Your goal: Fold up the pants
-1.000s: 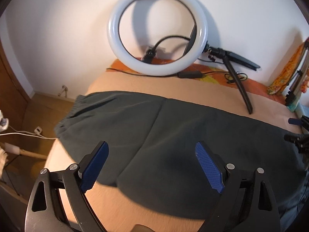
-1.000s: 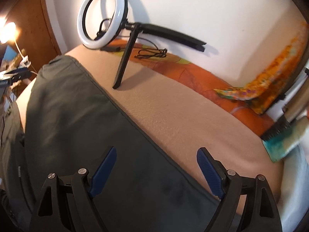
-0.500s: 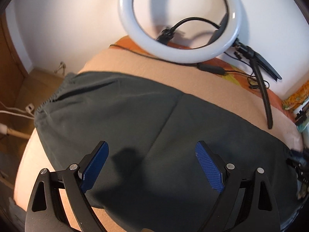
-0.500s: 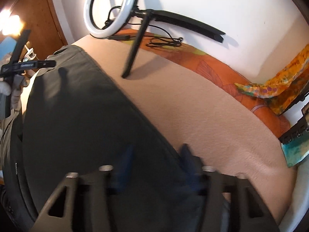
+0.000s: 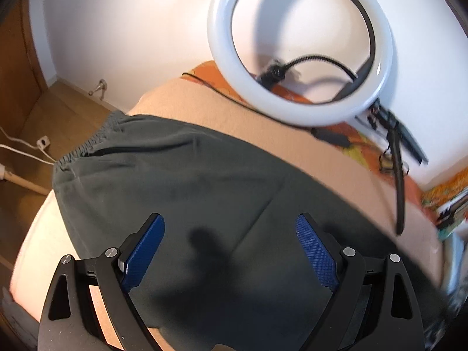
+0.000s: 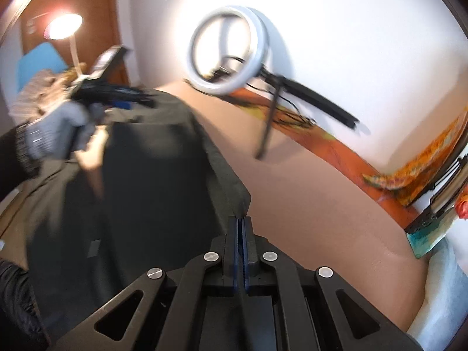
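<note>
right gripper [image 6: 240,234] fingers, apart a second ago, now clamped on raised pants [image 6: 152,181] edge; left gripper [image 5: 231,248] fingers still apart

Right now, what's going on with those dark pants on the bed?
A person is folding dark pants spread on a bed, with a hand-held claw in each hand. The right claw has just closed on the pants' edge, and the cloth rises to it in a peak. The left claw hovers wide open over the waistband end, holding nothing. A ring light stands on the bed by the wall.
</note>
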The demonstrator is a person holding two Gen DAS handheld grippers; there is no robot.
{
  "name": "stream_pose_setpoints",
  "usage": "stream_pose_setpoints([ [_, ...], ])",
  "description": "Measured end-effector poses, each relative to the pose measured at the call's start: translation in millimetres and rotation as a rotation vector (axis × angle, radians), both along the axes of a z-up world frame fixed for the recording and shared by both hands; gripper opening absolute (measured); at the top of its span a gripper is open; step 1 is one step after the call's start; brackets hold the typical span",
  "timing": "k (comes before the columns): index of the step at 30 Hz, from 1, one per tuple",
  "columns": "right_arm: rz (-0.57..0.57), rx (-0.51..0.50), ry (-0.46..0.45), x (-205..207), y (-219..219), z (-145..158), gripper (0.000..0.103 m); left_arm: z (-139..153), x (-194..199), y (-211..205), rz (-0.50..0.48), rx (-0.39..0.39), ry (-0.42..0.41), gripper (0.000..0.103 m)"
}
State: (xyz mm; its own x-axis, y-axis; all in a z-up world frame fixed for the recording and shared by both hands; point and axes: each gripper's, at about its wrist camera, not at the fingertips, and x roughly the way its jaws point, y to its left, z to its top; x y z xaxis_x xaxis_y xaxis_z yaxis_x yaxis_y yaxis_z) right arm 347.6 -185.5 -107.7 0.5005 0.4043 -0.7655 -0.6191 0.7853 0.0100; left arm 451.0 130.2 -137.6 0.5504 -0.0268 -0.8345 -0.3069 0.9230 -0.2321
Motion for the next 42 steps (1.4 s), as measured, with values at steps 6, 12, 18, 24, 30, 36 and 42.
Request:
stream_pose_setpoints([
  [6, 0.112, -0.031, 0.032, -44, 19, -5, 0.000, 6, 11, -3, 0.020, -0.035, 0.002, 0.092],
  [12, 0.176, -0.038, 0.065, -65, 26, -15, 0.000, -20, 23, -7, 0.054, -0.030, 0.103, 0.092],
  [18, 0.225, -0.073, 0.055, -83, 34, -21, 0.000, -34, 28, -20, 0.071, 0.099, 0.135, 0.088],
  [24, 0.194, -0.067, 0.014, -84, 29, -10, 0.000, -30, 9, -6, 0.168, 0.006, 0.008, 0.036],
  [30, 0.151, -0.059, -0.018, -78, 25, 0, 0.000, -34, 0, -4, 0.111, -0.050, -0.065, 0.008],
  [36, 0.127, -0.055, -0.076, -82, 19, 18, 0.000, -12, -19, 6, 0.106, -0.075, -0.173, 0.003],
  [42, 0.114, -0.041, -0.098, -92, 15, 39, 0.000, 21, -53, 15, 0.101, -0.044, -0.283, 0.003],
])
